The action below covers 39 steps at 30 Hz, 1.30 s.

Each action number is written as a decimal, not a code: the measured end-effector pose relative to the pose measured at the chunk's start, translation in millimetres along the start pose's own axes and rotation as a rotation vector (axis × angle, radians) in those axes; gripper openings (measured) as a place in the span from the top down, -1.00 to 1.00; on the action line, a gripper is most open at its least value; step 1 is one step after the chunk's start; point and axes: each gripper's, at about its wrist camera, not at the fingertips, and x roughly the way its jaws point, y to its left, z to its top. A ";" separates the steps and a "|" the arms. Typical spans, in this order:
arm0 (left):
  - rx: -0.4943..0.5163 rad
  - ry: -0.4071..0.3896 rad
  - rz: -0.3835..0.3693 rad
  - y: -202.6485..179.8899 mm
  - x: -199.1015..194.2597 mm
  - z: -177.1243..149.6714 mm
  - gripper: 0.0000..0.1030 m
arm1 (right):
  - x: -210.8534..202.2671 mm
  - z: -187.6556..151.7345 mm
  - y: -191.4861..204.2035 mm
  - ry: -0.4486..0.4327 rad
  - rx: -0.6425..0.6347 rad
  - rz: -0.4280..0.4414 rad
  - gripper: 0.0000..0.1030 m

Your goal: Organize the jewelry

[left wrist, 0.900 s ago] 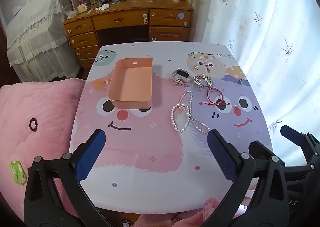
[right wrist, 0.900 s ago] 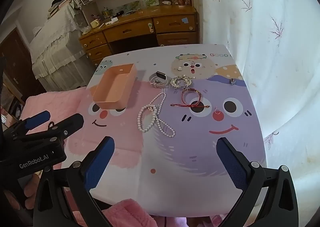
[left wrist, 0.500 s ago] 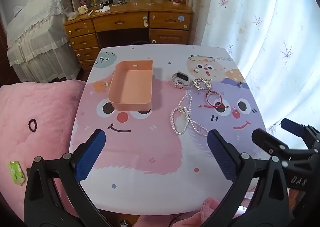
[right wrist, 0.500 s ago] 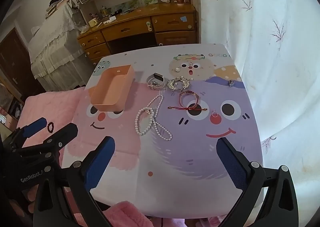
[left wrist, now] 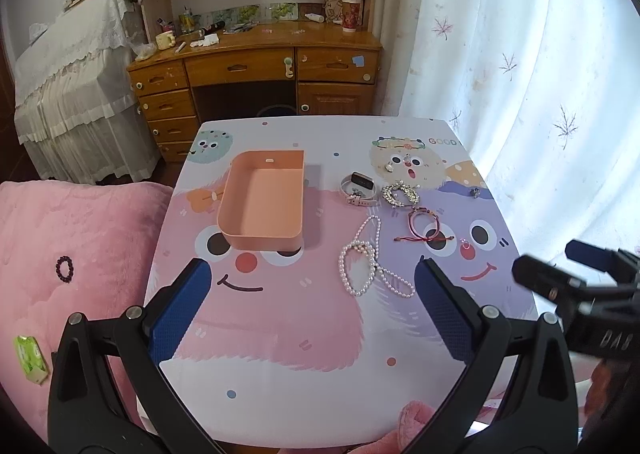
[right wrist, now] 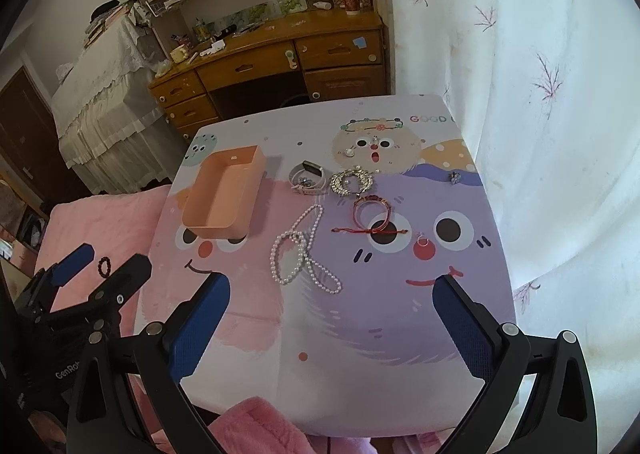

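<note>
Fingers on the left gripper (left wrist: 312, 306) and right gripper (right wrist: 332, 322) are wide apart and hold nothing; the jewelry lies loose on the table (right wrist: 380, 374) beside the empty orange box (left wrist: 262, 200); the pearl necklace (right wrist: 300, 254) is looped, so a pinch could drag or tangle it; the table says "GOOD", one gripper "GenRo".

The left gripper (left wrist: 308, 302) is a black frame with 2 long fingers (left wrist: 180, 306), each faced by a dark blue, finely textured pad and pinned with round silver screws. The right gripper (right wrist: 332, 318) has the same black arms, blue pads (right wrist: 460, 326) and silver screws. White lettering "GenRo" marks the left gripper's black body in the right wrist view.
</note>
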 end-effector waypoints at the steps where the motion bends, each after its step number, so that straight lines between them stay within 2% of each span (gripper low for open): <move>1: 0.002 -0.001 0.000 -0.2 0.5 0.3 -0.96 | -0.4 -2.3 3.2 -0.001 -0.006 -0.001 -1.00; 7: 0.020 0.019 -0.015 -0.9 3.4 0.6 -0.96 | -4.8 -12.8 17.3 -0.023 -0.030 -0.019 -1.00; 21: 0.000 0.074 -0.018 15.4 16.2 -7.9 -0.96 | 4.2 -13.7 15.6 0.026 0.004 -0.044 -1.00; 39: 0.012 0.058 -0.024 16.3 9.4 -10.3 -0.96 | 4.4 -13.8 16.8 0.037 0.008 -0.042 -1.00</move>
